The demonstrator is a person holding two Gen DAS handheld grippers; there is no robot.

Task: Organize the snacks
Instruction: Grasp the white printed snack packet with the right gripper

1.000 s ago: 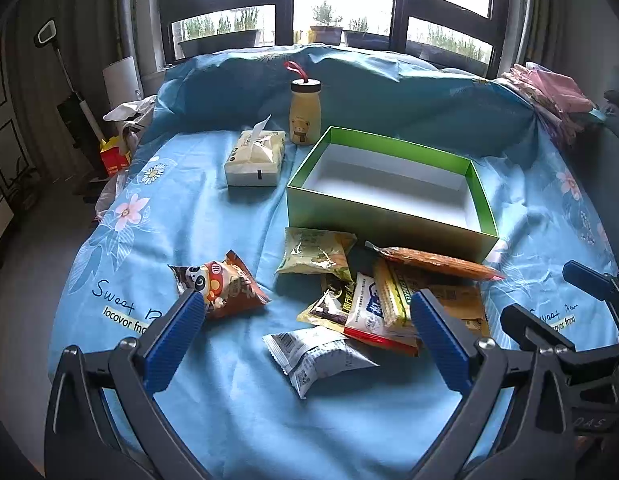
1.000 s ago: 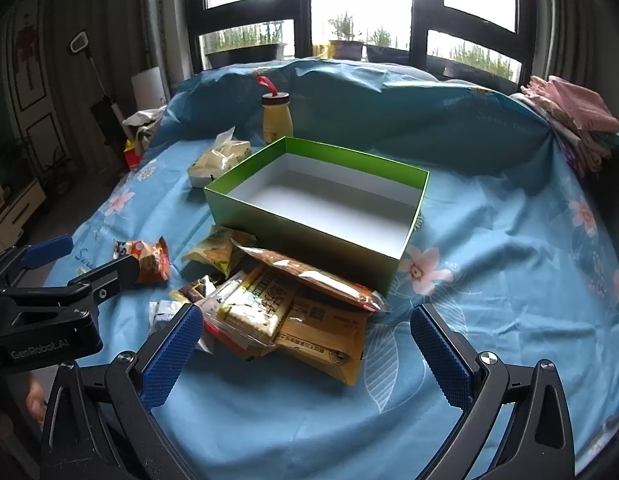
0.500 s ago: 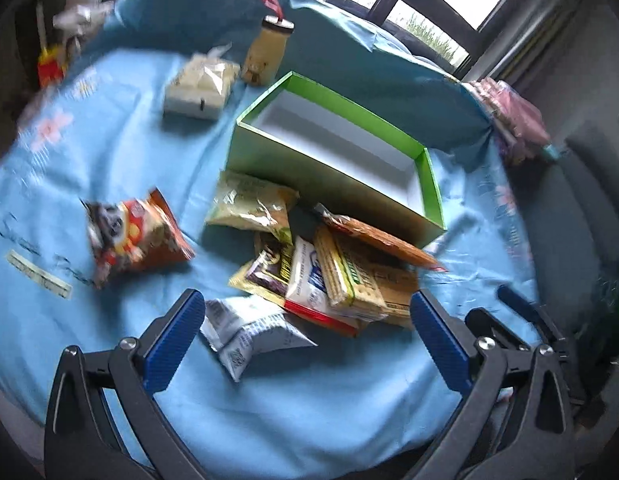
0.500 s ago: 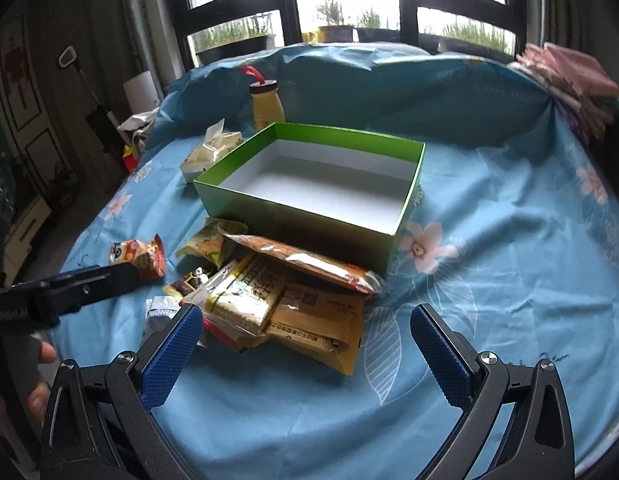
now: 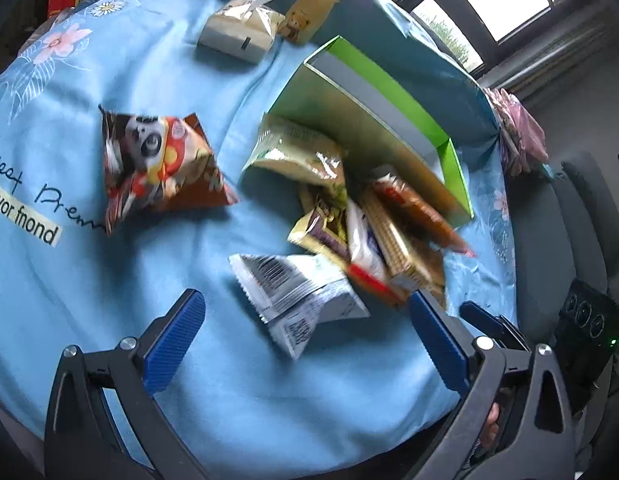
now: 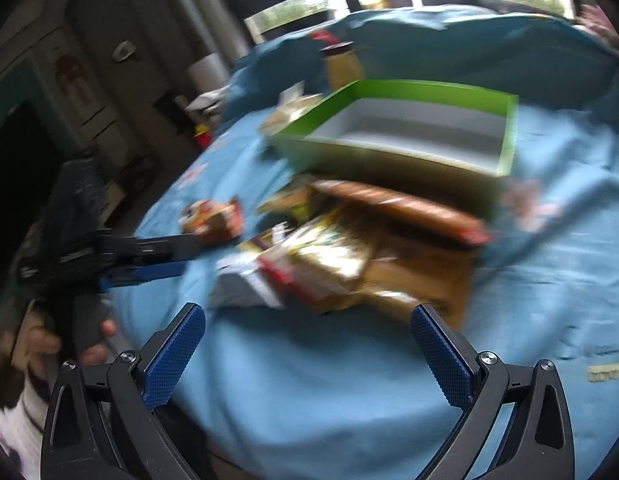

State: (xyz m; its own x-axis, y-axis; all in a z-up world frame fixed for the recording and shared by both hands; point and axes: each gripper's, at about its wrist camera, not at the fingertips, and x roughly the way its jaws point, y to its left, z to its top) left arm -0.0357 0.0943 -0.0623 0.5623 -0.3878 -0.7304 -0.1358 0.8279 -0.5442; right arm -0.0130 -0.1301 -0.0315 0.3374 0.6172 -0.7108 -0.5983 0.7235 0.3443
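Now the left gripper (image 5: 305, 344) hangs spread wide at the frame's bottom, above a white packet (image 5: 297, 296); the right gripper (image 6: 309, 344) is spread too. Snacks (image 5: 373, 236) lie mid-frame, the green box (image 5: 389, 120) behind.

An open green box (image 5: 373, 120) stands empty; snack packets (image 5: 373, 236) lie piled against its near wall, a panda bag (image 5: 157, 164) lies apart

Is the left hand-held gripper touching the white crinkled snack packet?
Apart. Left wrist view shows the left hand-held gripper open, blue cloth visible between each finger and the white crinkled snack packet.
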